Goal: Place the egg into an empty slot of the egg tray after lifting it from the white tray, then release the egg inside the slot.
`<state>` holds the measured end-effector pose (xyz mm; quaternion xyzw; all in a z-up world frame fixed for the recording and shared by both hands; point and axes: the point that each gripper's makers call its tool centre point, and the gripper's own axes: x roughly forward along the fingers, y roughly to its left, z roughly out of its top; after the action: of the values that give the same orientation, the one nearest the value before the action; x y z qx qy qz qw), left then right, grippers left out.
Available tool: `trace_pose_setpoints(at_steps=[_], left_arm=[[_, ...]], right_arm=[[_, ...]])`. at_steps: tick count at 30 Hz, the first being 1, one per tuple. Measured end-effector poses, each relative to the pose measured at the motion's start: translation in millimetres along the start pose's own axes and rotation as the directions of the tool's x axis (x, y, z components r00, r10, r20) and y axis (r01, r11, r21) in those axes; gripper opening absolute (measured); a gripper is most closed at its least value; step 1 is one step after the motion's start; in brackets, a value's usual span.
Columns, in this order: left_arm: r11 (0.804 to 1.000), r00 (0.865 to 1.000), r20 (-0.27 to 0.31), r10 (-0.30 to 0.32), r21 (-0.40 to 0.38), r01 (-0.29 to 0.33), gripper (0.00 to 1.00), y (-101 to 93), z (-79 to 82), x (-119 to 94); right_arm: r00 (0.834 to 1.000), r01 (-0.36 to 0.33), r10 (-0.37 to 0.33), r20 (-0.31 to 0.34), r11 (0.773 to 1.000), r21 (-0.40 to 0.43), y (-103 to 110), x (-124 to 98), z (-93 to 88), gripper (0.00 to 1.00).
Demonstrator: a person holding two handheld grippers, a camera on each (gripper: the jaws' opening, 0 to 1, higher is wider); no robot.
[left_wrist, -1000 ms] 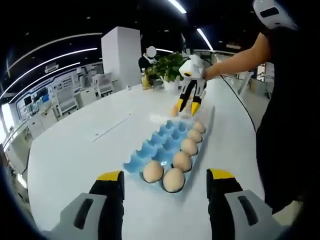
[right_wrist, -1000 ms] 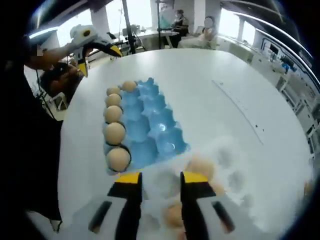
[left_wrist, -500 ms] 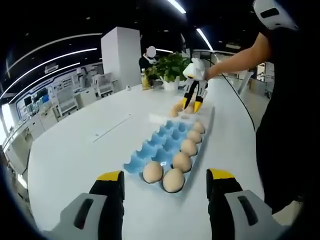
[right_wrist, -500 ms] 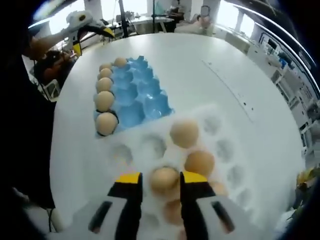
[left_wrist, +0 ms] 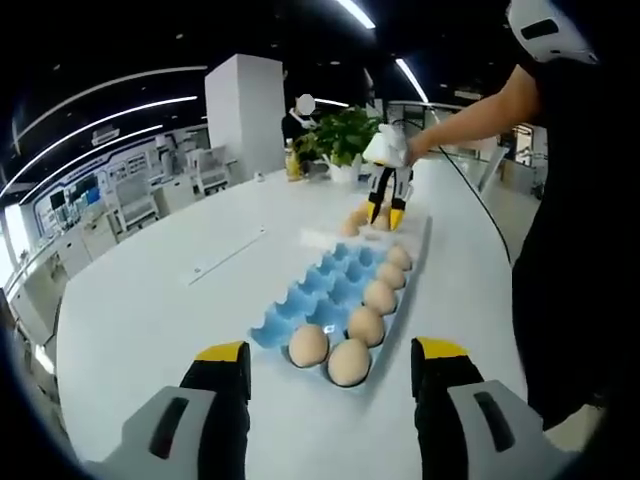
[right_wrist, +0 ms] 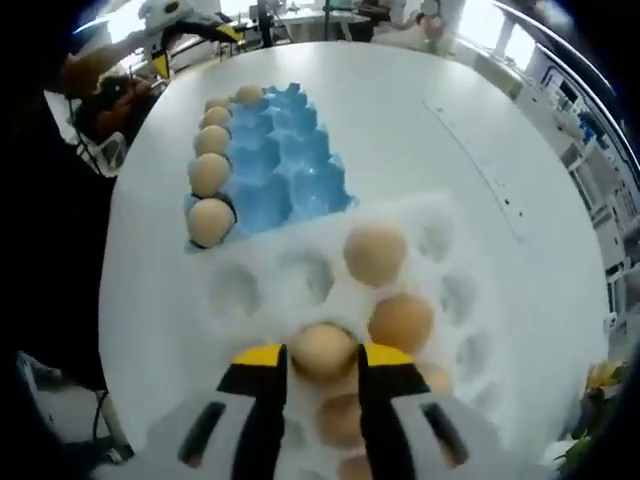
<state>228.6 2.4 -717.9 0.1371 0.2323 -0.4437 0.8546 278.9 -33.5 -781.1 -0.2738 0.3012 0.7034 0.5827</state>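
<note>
The blue egg tray [left_wrist: 325,290] [right_wrist: 285,160] lies on the white table with several brown eggs [left_wrist: 366,325] along one long side. Beyond it is the white tray [left_wrist: 318,238] [right_wrist: 270,290], which holds a few more eggs [right_wrist: 375,252]. My right gripper [right_wrist: 323,356] [left_wrist: 386,220] is low over the white tray. One egg [right_wrist: 322,348] sits in its slot between the jaws and almost fills the gap, which looks as wide as before. My left gripper [left_wrist: 331,350] [right_wrist: 195,45] hovers open at the near end of the blue tray, holding nothing.
A person's arm [left_wrist: 470,115] reaches over the table's right edge and the dark body stands close beside it. A potted plant [left_wrist: 340,135] and a white pillar [left_wrist: 243,105] stand at the far end. Bare tabletop [left_wrist: 170,290] spreads left of the trays.
My right gripper has travelled from the blue tray's end over the white tray and come down around one egg. The left gripper has stayed put.
</note>
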Motion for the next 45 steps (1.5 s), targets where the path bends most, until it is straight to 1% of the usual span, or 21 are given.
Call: trace_pose_setpoints(at_steps=[1,3,4,9,11,12,17,19,22,24,27,29,30,32,34,35,38,40,41,42,45], left_arm=[[1.000,1.000,-0.003,-0.001,0.003,0.001,0.66,0.1,-0.1,0.4],[1.000,1.000,-0.005,-0.006,0.020,0.007,0.65,-1.8,2.2,2.7],[1.000,1.000,-0.007,-0.006,0.020,0.006,0.65,-1.7,2.2,3.0],[1.000,1.000,0.000,-0.011,0.027,0.011,0.65,-3.2,5.8,6.0],[1.000,1.000,0.026,-0.013,0.003,0.013,0.65,-3.0,11.1,6.0],[1.000,1.000,0.019,-0.013,0.013,0.012,0.65,-2.4,10.3,6.0],[1.000,1.000,0.018,-0.022,0.018,0.022,0.65,-4.2,10.7,9.0],[1.000,1.000,0.021,-0.021,0.018,0.020,0.65,-3.5,11.6,8.4],[0.999,1.000,0.017,-0.025,0.021,0.024,0.65,-4.1,10.7,8.4],[0.999,1.000,0.016,-0.027,0.023,0.026,0.65,-4.8,10.7,9.2],[0.999,1.000,0.017,-0.023,0.024,0.023,0.65,-4.6,11.9,7.8],[1.000,1.000,0.019,-0.018,0.022,0.018,0.65,-3.6,11.6,6.3],[1.000,1.000,0.019,-0.018,0.020,0.018,0.65,-3.3,11.4,5.9],[1.000,1.000,0.017,-0.017,0.021,0.017,0.65,-1.6,11.4,5.4],[1.000,1.000,0.024,-0.013,0.013,0.013,0.65,0.3,12.8,4.3],[1.000,1.000,0.027,-0.009,0.014,0.009,0.65,1.8,13.7,4.7],[1.000,1.000,0.031,-0.005,0.018,0.005,0.65,2.6,15.5,3.8],[1.000,0.999,0.032,-0.002,0.018,0.001,0.65,3.6,15.5,2.2],[1.000,0.999,0.033,0.000,0.018,0.000,0.65,4.1,15.5,1.7],[1.000,0.999,0.033,0.004,0.017,-0.005,0.65,5.5,14.4,1.4],[1.000,0.999,0.033,0.004,0.018,-0.004,0.65,4.1,14.3,1.4]], right_arm=[[1.000,0.013,-0.013,0.002,1.000,-0.001,-1.8,-4.2,-1.6,0.27],[0.998,0.043,-0.045,0.040,0.998,0.051,-2.7,-24.8,-8.7,0.26],[0.998,0.047,-0.049,0.041,0.997,0.054,-2.5,-27.8,-11.0,0.25],[0.992,0.117,-0.122,0.034,0.986,0.116,-9.2,-59.7,-42.6,0.23],[0.989,0.140,-0.146,0.034,0.981,0.135,-10.3,-73.8,-51.9,0.23],[0.984,0.174,-0.179,0.019,0.973,0.153,-10.3,-89.7,-68.3,0.23],[0.973,0.232,-0.225,-0.055,0.951,0.206,-1.6,-121.8,-120.2,0.23],[0.963,0.268,-0.254,-0.091,0.938,0.219,0.5,-138.4,-141.2,0.23],[0.946,0.318,-0.286,-0.150,0.909,0.269,5.3,-170.8,-176.0,0.23],[0.932,0.349,-0.306,-0.194,0.901,0.257,4.9,-181.5,-191.4,0.23],[0.922,0.361,-0.302,-0.243,0.896,0.259,5.9,-186.7,-209.3,0.23],[0.913,0.365,-0.298,-0.279,0.902,0.232,6.6,-188.5,-217.6,0.23],[0.893,0.370,-0.298,-0.338,0.913,0.170,6.1,-191.5,-228.8,0.23],[0.904,0.329,-0.256,-0.343,0.929,0.172,3.4,-186.9,-227.0,0.23],[0.902,0.298,-0.212,-0.376,0.936,0.188,4.4,-183.3,-228.5,0.23],[0.901,0.307,-0.205,-0.381,0.924,0.229,3.6,-182.9,-229.9,0.23],[0.906,0.313,-0.214,-0.366,0.920,0.237,5.6,-185.6,-227.9,0.23],[0.899,0.315,-0.220,-0.378,0.925,0.211,7.0,-189.3,-223.5,0.23],[0.900,0.313,-0.219,-0.376,0.926,0.211,7.4,-192.8,-220.0,0.23],[0.907,0.310,-0.221,-0.359,0.926,0.213,8.0,-200.8,-209.1,0.23],[0.902,0.305,-0.225,-0.368,0.936,0.175,10.6,-205.7,-200.3,0.23]])
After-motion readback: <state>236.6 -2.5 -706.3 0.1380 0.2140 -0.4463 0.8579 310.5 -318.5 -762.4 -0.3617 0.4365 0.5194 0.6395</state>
